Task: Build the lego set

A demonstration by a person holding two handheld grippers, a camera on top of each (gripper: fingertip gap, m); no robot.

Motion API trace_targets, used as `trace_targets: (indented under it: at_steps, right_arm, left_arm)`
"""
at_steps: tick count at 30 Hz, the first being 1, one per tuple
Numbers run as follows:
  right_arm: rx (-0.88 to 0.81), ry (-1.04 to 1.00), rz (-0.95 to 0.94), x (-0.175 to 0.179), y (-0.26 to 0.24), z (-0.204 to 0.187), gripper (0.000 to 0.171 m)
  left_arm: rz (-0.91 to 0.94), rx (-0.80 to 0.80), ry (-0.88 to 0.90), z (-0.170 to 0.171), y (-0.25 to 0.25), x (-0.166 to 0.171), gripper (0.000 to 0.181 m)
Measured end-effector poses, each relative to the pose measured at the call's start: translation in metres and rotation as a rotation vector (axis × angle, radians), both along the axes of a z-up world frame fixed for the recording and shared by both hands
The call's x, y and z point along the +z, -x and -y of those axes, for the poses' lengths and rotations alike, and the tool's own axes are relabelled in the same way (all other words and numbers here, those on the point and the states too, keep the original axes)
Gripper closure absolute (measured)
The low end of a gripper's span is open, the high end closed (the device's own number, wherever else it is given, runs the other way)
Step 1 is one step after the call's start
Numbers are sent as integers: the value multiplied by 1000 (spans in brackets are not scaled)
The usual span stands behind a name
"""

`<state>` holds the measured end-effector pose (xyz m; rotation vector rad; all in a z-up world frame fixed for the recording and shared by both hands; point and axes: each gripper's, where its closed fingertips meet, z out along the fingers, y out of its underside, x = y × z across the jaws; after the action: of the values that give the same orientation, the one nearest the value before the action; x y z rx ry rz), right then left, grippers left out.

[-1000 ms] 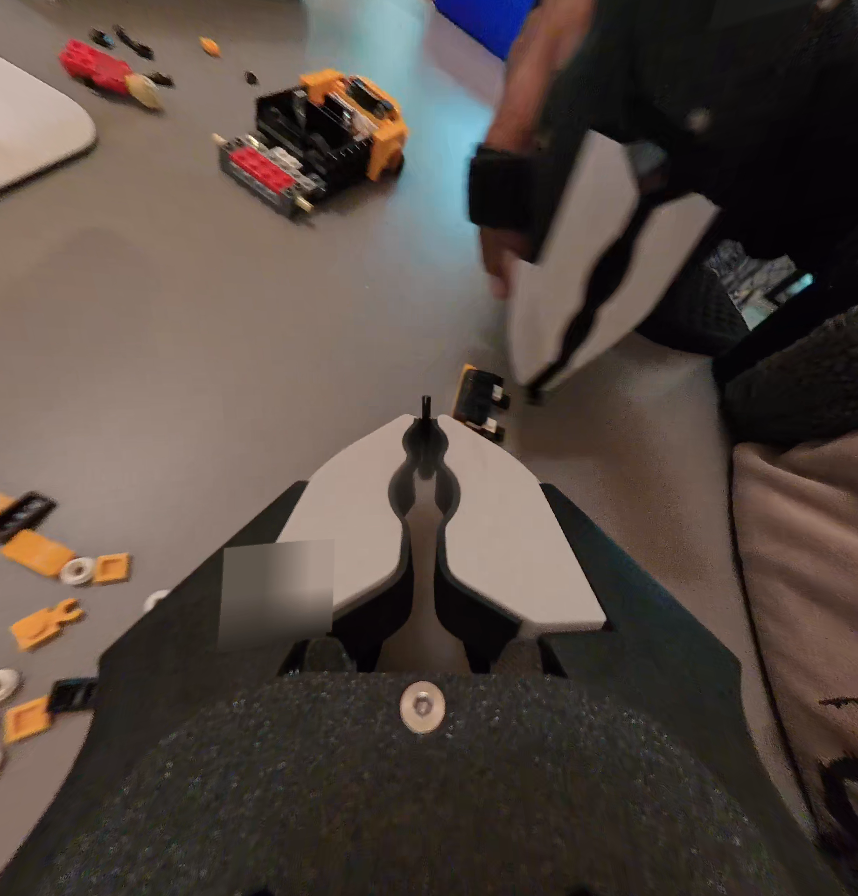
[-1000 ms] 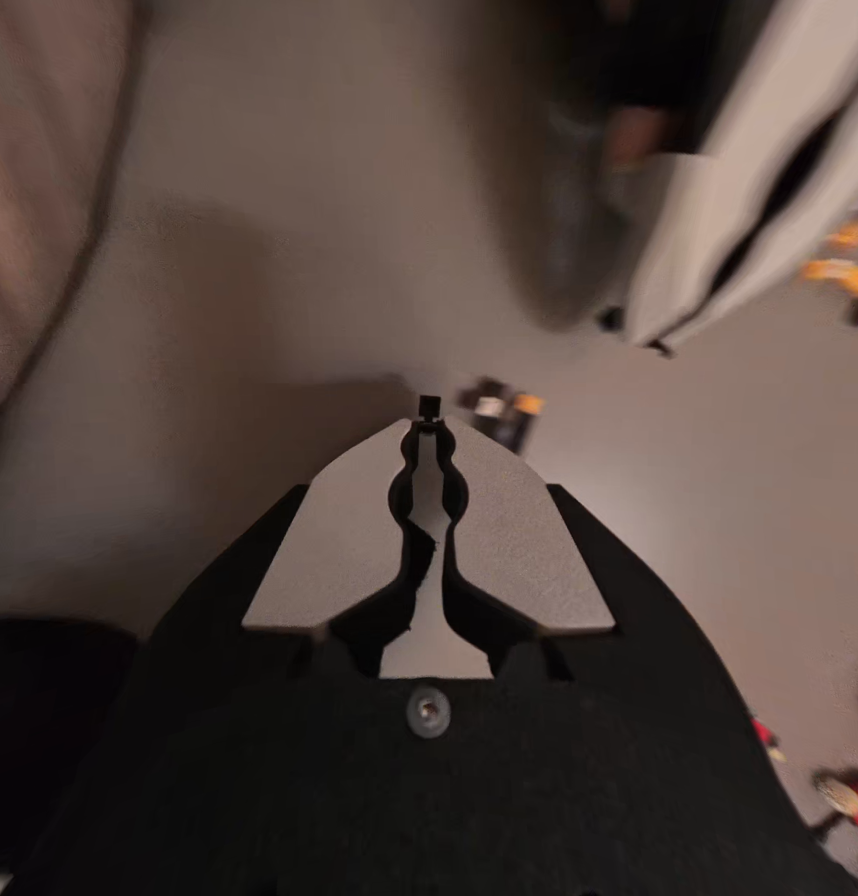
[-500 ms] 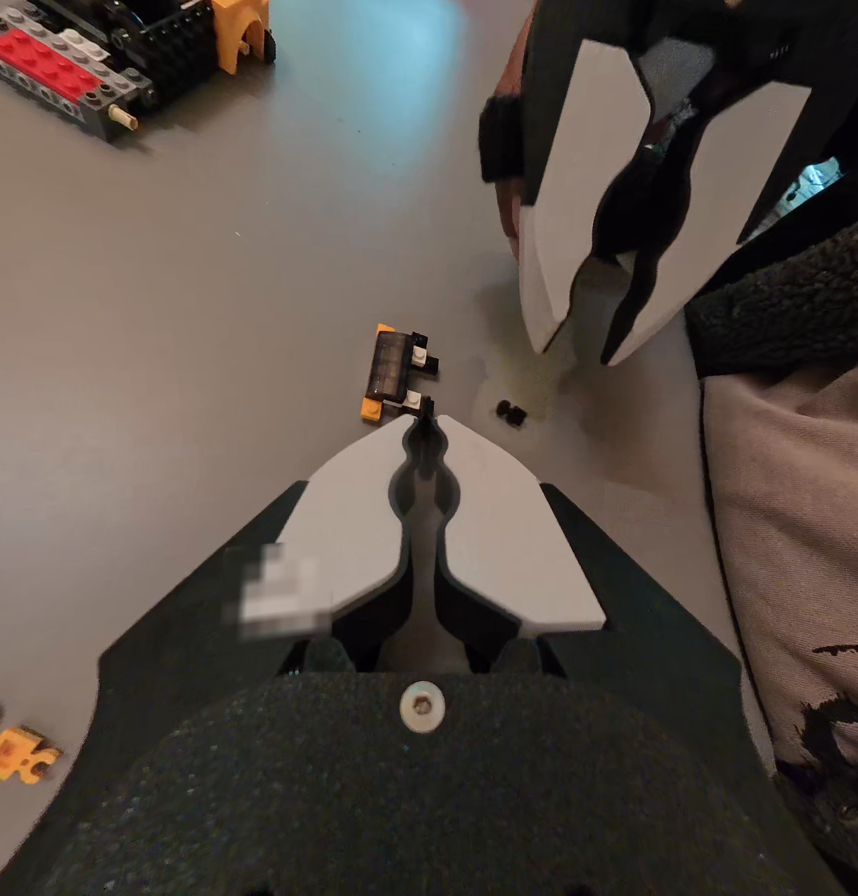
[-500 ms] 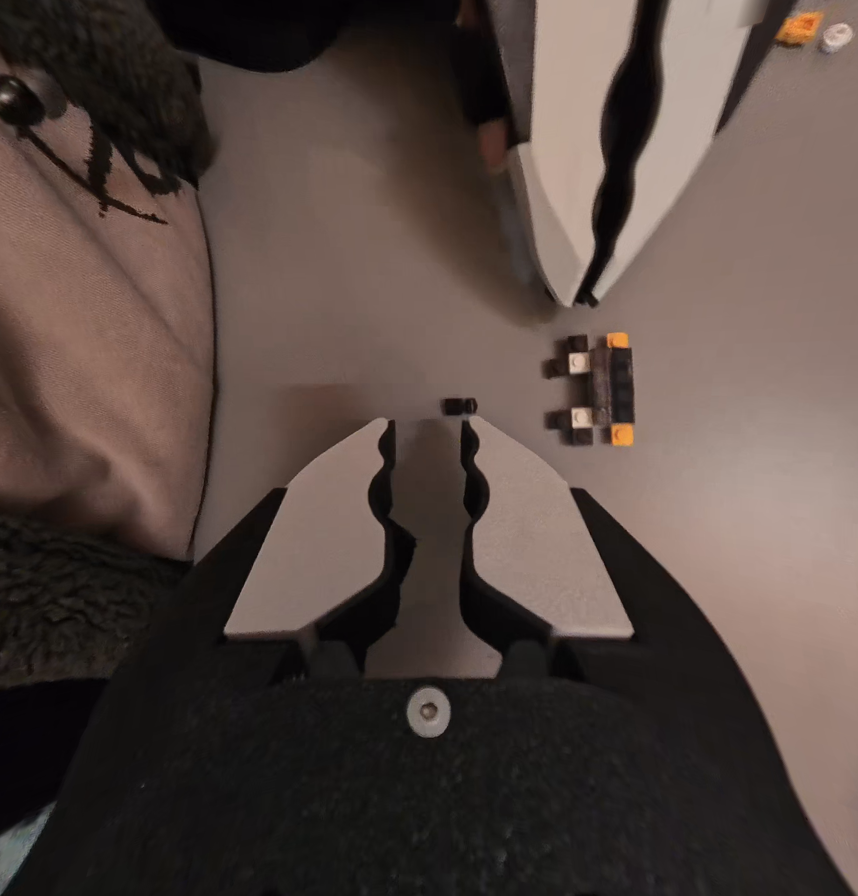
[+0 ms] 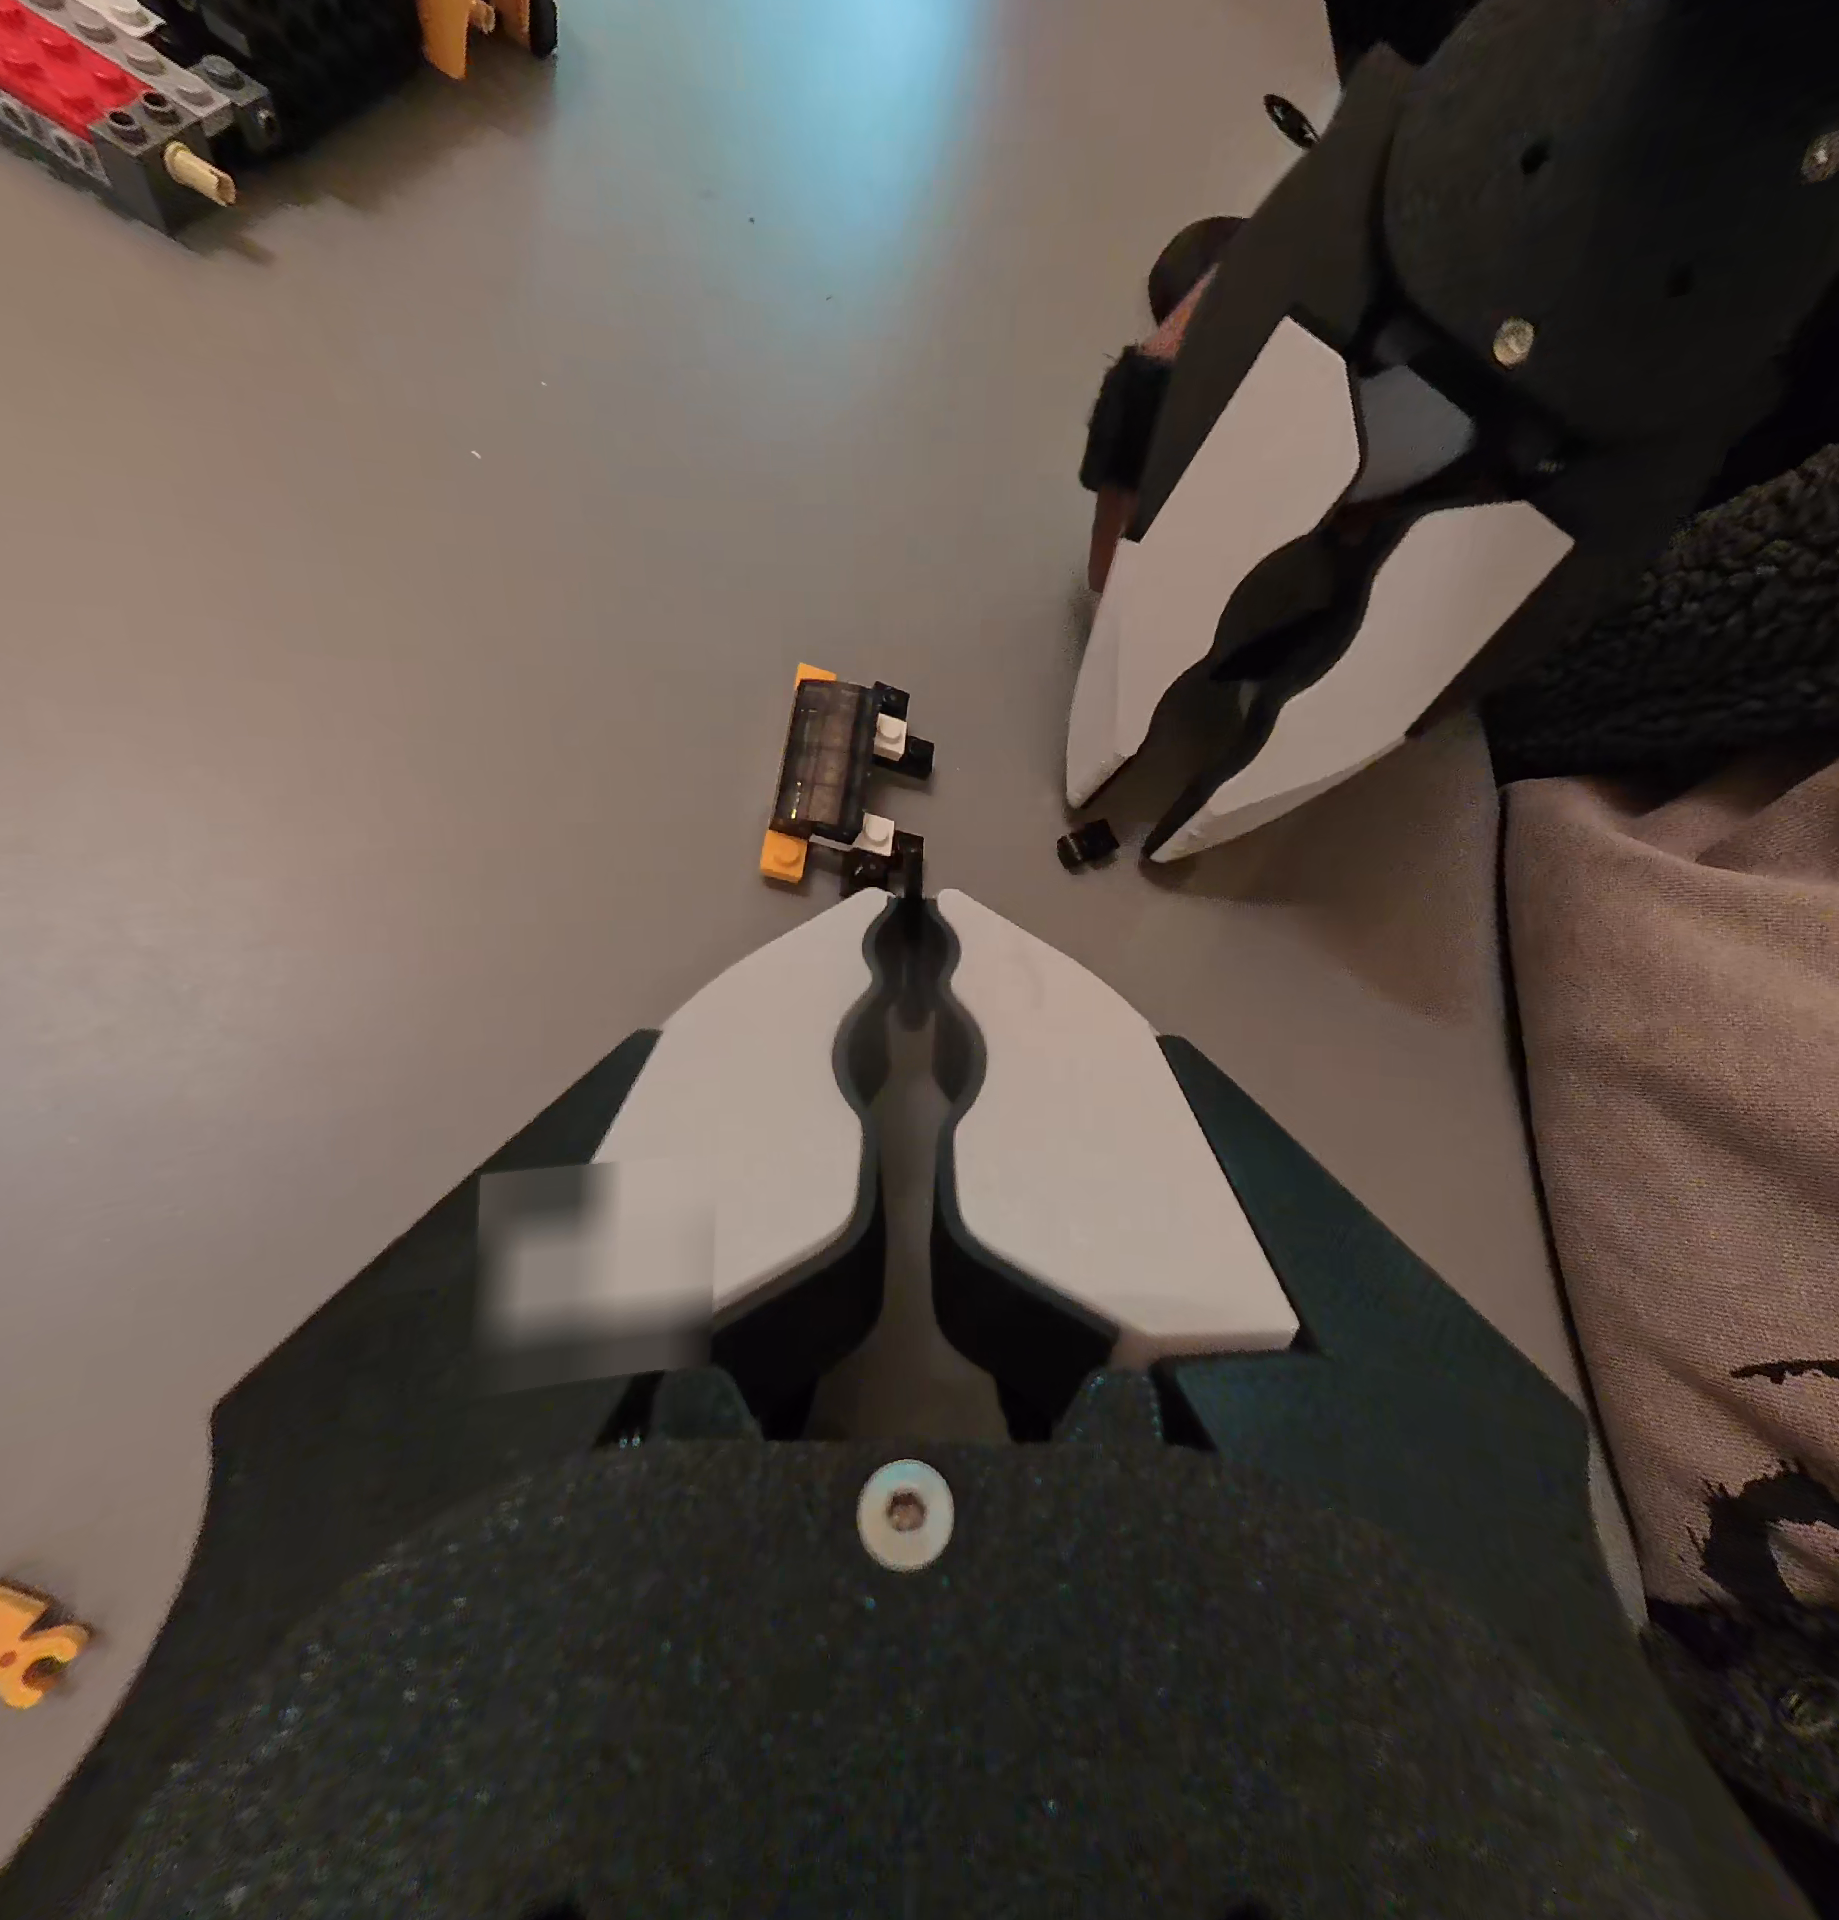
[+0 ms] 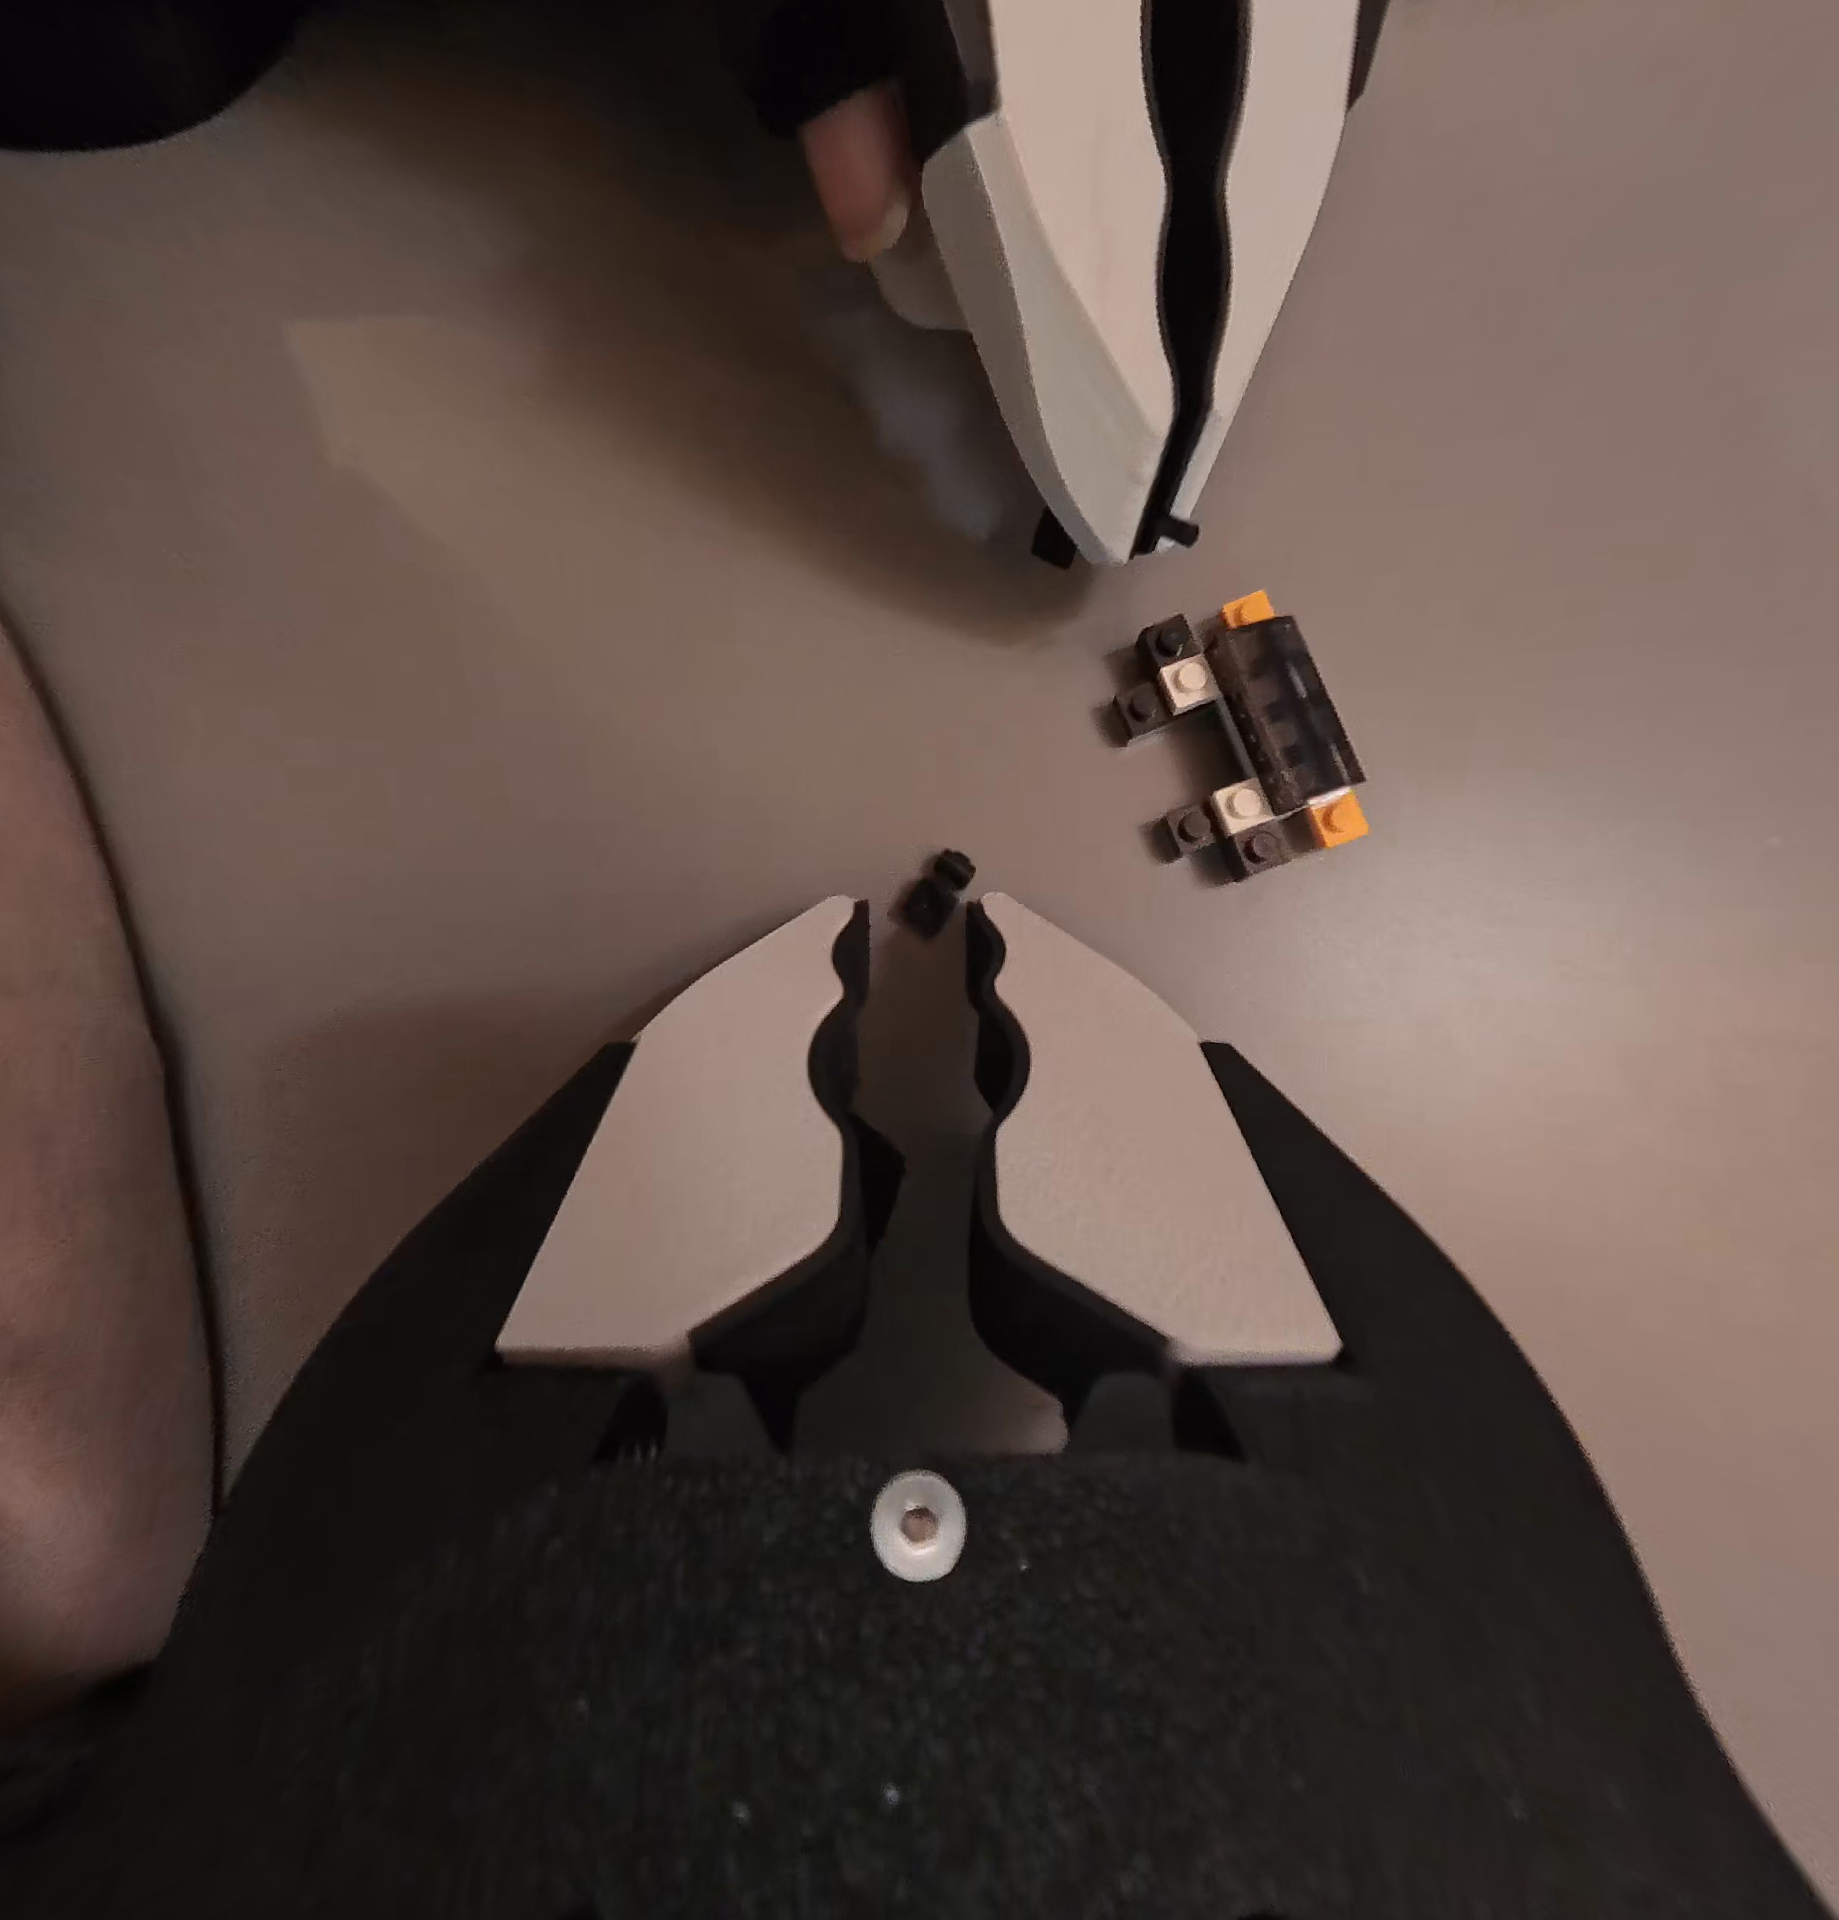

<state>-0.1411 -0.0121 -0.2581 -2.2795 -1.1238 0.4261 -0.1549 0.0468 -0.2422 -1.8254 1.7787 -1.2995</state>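
The left tongs [image 5: 910, 896] are pinched nearly closed on a thin black piece [image 5: 909, 883], a small peg-like part whose tip pokes out just past the fingertips; its exact shape is hard to make out because most of it sits inside the narrow slot. That tip is right against the near end of a small sub-assembly [image 5: 840, 774] lying flat on the grey worktop [image 5: 375, 623]: a dark translucent block with orange plates at both ends and white and black studs along one side. I cannot tell whether the peg actually touches it.

The right tongs [image 6: 920, 906] stand open, a clear gap between the fingertips, gripping nothing. A tiny black brick [image 6: 934, 896] lies on the worktop right at the mouth of that gap, partly between the two tips. In the left wrist view the same brick [image 5: 1086, 844] sits just beside the inner tip of the right tongs [image 5: 1112, 831], a little apart from the sub-assembly [image 6: 1247, 738].

Toward the far left corner, cut off by the frame, lies a larger build [image 5: 104, 114] with a red plate on grey bricks, black parts and an orange part behind. An orange clip piece [image 5: 11, 1642] lies at the near left edge, partly cut off. Grey cloth [image 5: 1704, 1143] and dark fleece [image 5: 1725, 623] crowd the right edge.
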Motion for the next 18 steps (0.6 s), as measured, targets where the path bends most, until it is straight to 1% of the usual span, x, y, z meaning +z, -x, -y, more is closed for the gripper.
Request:
trace_targets:
  at_steps: [4,6,8,9,11,13,15,16,18]
  right_arm:
    - [-27,-89,81,-2,6,-2,154]
    - [-34,-118,112,-3,5,-6,162]
    - [-57,-99,90,-3,4,-8,162]
    - [-75,-59,50,-3,4,-8,161]
    - [-138,77,-96,0,5,-4,160]
    - [-199,251,-283,7,3,1,159]
    - [-226,453,-517,24,7,10,158]
    - [-253,529,-599,29,5,13,157]
    - [-300,607,-673,31,-5,16,152]
  left_arm:
    - [-2,-5,-5,2,0,0,179]
    - [-3,-9,-8,3,0,1,179]
    - [-5,-13,-13,4,0,1,179]
    - [-7,-14,-15,4,0,1,179]
    - [-10,-16,-18,5,1,1,179]
    - [-14,-18,-16,5,1,1,179]
    - [-20,-20,-10,5,2,-1,179]
    - [-24,-22,-7,6,2,-1,179]
    - [-32,-26,-2,7,2,-3,179]
